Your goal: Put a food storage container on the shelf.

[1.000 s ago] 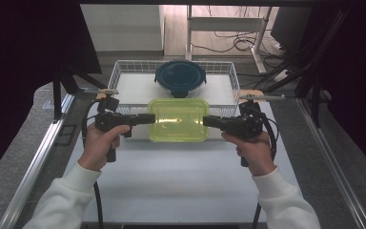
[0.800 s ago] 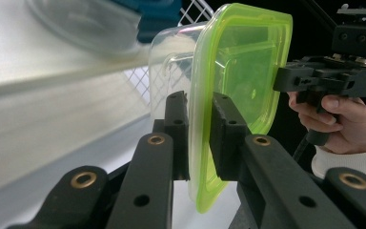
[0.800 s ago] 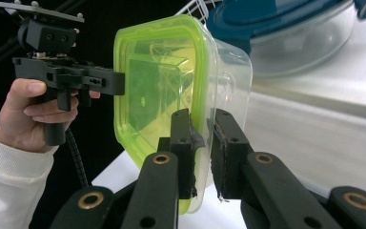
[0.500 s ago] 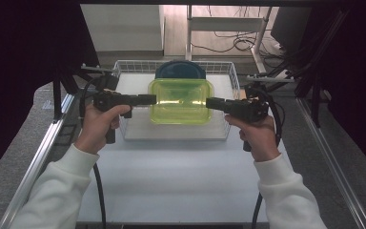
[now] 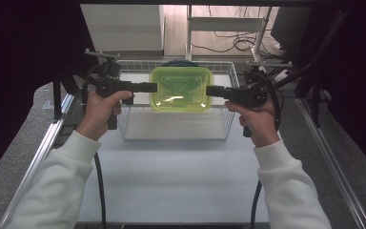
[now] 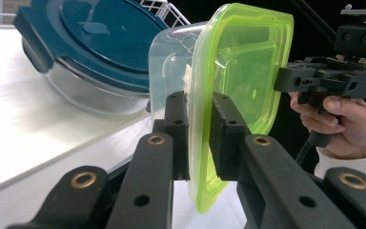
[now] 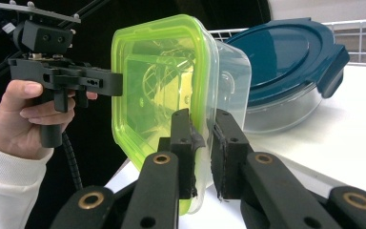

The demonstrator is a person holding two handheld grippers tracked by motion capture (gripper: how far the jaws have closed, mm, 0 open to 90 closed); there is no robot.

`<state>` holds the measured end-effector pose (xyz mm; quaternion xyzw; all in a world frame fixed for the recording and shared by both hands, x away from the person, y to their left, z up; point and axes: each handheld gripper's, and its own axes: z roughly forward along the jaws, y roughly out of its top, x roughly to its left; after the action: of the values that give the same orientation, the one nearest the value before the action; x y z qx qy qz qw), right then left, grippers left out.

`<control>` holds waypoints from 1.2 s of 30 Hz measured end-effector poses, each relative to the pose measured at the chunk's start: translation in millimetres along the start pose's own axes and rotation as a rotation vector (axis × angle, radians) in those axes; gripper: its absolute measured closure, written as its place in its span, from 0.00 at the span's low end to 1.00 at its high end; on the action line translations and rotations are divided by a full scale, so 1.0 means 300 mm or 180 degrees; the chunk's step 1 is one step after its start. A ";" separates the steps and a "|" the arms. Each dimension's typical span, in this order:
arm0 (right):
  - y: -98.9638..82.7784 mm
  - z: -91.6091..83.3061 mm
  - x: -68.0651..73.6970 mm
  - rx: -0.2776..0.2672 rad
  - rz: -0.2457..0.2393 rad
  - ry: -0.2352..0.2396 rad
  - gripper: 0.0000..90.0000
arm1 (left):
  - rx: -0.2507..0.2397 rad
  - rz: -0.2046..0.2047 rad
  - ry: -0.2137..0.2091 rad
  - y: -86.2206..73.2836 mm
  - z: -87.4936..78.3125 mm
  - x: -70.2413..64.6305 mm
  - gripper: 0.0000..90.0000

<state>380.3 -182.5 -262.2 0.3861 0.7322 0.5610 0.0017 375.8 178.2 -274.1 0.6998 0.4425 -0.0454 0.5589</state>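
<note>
A clear food box with a yellow-green lid (image 5: 180, 88) hangs in the air above the wire basket (image 5: 171, 136), carried from both sides. My left gripper (image 5: 156, 87) is shut on the lid's left rim (image 6: 201, 129). My right gripper (image 5: 207, 90) is shut on the lid's right rim (image 7: 201, 133). In the left gripper view the box (image 6: 233, 76) stands edge-on between my jaws, with the right gripper (image 6: 279, 78) at its far side. In the right gripper view the box (image 7: 167, 81) shows the left gripper (image 7: 119, 83) pinching its far edge.
A round glass container with a dark blue lid (image 6: 83, 52) rests in the basket behind the box; it is also in the right gripper view (image 7: 286, 62). The basket sits at the far end of the white table (image 5: 171, 176). Dark frame bars (image 5: 314, 67) flank both sides.
Both grippers have lifted the box up and away from me, from low over the basket's front to higher above its back half. The grips stayed the same.
</note>
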 end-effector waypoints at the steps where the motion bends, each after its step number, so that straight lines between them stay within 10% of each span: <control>1: 0.014 0.009 -0.012 0.0009 0.0019 0.0020 0.88 | 0.0004 -0.0003 0.0005 0.009 0.001 0.004 0.88; 24: 0.207 0.102 -0.113 0.0093 0.0194 -0.0022 0.88 | 0.0053 -0.0194 0.0130 0.215 0.058 0.108 0.89; 36: 0.224 0.175 -0.224 0.0105 0.0719 -0.0113 0.83 | -0.0069 -0.0547 0.0089 0.233 0.121 0.182 0.86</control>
<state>488.3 -172.8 -255.2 0.4760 0.6930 0.5386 -0.0549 471.3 180.7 -266.1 0.6537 0.5091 -0.0786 0.5543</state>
